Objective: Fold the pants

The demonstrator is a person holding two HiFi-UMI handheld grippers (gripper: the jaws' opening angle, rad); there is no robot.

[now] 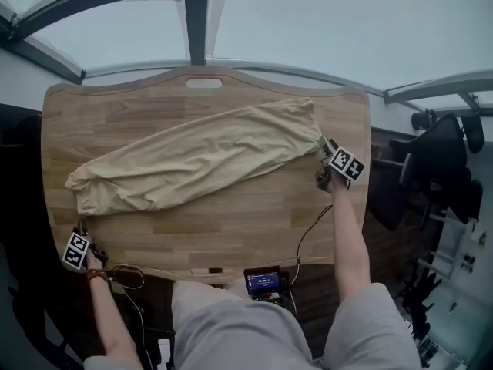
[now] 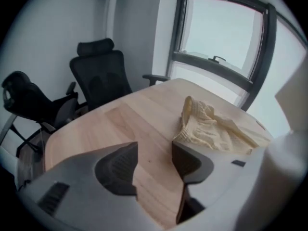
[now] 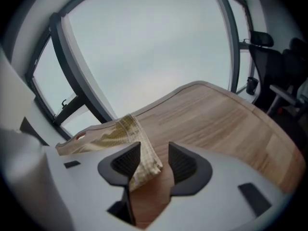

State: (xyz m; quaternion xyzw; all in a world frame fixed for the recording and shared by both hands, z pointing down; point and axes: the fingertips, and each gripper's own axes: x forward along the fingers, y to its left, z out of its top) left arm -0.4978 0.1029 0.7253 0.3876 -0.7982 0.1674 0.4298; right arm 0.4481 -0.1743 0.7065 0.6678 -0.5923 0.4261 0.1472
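The beige pants [image 1: 200, 156] lie folded lengthwise in a long slanted strip across the wooden table [image 1: 231, 230]. One end is at the left and the other at the far right. My left gripper [image 1: 80, 228] is at the table's near left corner, just short of the left end. In the left gripper view my left gripper [image 2: 155, 150] is open over bare wood, and the bunched end of the pants [image 2: 211, 129] lies beyond its right jaw. My right gripper [image 1: 325, 151] is at the right end. In the right gripper view my right gripper [image 3: 154, 153] is open, and a corner of the pants [image 3: 120, 134] lies loose between the jaws.
A small device with a lit screen [image 1: 263, 281] sits at the table's near edge, and a cable [image 1: 308, 233] runs from it across the wood. Black office chairs stand to the right [image 1: 439, 168] and beyond the left corner [image 2: 101, 76]. Windows line the far side.
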